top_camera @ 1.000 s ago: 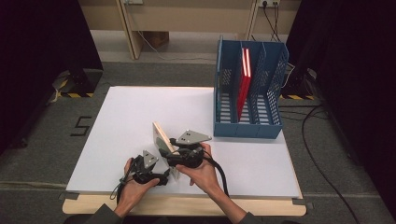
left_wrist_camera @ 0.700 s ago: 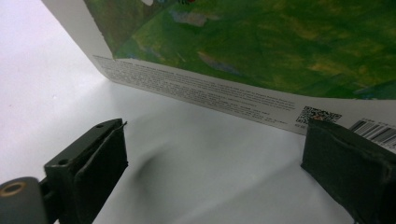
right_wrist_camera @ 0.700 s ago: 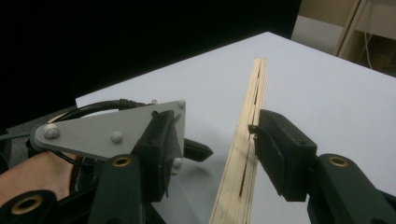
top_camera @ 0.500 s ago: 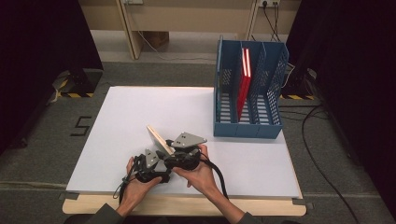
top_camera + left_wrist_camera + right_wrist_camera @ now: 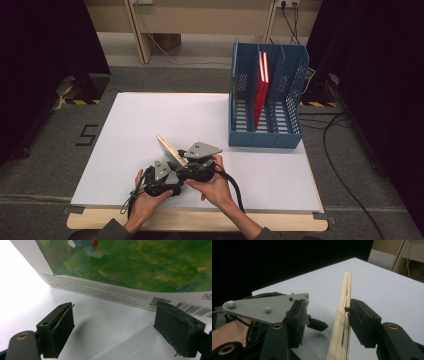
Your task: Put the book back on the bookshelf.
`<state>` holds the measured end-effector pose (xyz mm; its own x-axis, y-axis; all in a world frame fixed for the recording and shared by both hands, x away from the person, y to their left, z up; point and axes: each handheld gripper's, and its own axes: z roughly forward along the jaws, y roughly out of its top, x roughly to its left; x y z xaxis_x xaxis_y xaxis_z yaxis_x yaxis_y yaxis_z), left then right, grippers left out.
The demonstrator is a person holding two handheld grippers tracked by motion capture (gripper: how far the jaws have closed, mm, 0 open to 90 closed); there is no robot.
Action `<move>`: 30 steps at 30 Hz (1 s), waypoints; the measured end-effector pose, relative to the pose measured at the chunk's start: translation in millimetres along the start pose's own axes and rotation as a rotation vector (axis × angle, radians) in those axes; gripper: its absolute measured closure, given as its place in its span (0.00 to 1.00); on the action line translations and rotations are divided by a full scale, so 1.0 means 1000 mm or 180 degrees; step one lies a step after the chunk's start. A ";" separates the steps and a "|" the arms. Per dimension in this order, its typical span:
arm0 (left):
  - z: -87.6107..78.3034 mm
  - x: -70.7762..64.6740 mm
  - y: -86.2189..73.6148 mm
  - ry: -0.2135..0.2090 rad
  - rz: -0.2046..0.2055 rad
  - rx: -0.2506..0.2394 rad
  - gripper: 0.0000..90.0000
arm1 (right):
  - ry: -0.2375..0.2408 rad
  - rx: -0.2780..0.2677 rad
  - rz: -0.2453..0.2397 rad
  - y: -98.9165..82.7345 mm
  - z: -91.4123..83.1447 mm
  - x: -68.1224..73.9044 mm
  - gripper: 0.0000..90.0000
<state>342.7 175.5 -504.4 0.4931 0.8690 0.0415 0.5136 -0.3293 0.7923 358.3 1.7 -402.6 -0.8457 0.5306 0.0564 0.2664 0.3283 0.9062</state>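
A thin book (image 5: pixel 169 148) stands tilted on its edge near the front of the white table (image 5: pixel 150 115). Its page edge (image 5: pixel 343 315) runs between the jaws of my right gripper (image 5: pixel 329 315). The right pad (image 5: pixel 362 320) touches it and the left pad stands clear, so that gripper (image 5: pixel 183 160) is open. My left gripper (image 5: pixel 175 177) sits low beside it, facing the book's green back cover (image 5: pixel 140 265) with its barcode. The left gripper (image 5: pixel 115 327) has just been closing its jaws, which stand open over bare table with nothing between them.
A blue file rack (image 5: pixel 265 137) stands at the back right of the table with a red book (image 5: pixel 261 85) upright in one slot. The left gripper's grey plate (image 5: pixel 267 307) shows close beside the right gripper. Cables trail off the table's front edge.
The book's raised edge has shifted slightly to the left. Both hands have kept their places.
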 end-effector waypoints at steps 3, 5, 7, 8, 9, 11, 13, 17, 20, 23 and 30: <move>0.000 -0.002 -0.001 -0.0020 0.0014 0.0000 0.17 | 0.0002 0.0001 0.0017 0.000 0.000 0.000 0.54; -0.001 -0.002 -0.001 -0.0024 0.0020 -0.0002 0.17 | 0.0002 -0.0002 0.0041 0.000 0.000 -0.001 0.54; -0.002 0.000 -0.002 -0.0018 0.0000 -0.0005 0.17 | -0.0003 0.0003 0.0052 0.000 -0.001 -0.001 0.54; -0.002 0.000 -0.002 -0.0018 0.0000 -0.0005 0.17 | -0.0003 0.0001 0.0056 0.000 -0.001 -0.001 0.54; -0.002 0.000 -0.002 -0.0009 0.0002 -0.0004 0.17 | -0.0003 0.0001 0.0056 0.000 -0.001 -0.001 0.54; -0.003 0.002 -0.002 0.0000 -0.0007 0.0001 0.17 | 0.0001 0.0002 0.0051 0.000 -0.001 -0.001 0.54; -0.003 0.002 -0.002 0.0006 -0.0012 -0.0001 0.17 | 0.0003 -0.0006 0.0034 0.000 -0.001 -0.001 0.53; -0.004 0.006 0.000 0.0021 -0.0055 -0.0024 0.17 | 0.0007 -0.0011 0.0038 -0.001 -0.002 -0.002 0.53; -0.006 0.011 0.001 0.0042 -0.0102 -0.0035 0.17 | 0.0006 -0.0014 0.0047 -0.001 -0.002 -0.002 0.53; -0.007 0.014 0.001 0.0061 -0.0140 -0.0056 0.17 | 0.0005 -0.0008 0.0050 -0.001 -0.003 -0.002 0.52; -0.007 0.018 0.003 0.0077 -0.0190 -0.0081 0.17 | 0.0003 -0.0036 0.0014 -0.002 -0.003 -0.002 0.50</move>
<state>348.7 192.7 -497.2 0.4448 0.8956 0.0081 0.5235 -0.2673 0.8090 358.2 -3.0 -403.3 -0.8451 0.5312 0.0608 0.2648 0.3170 0.9107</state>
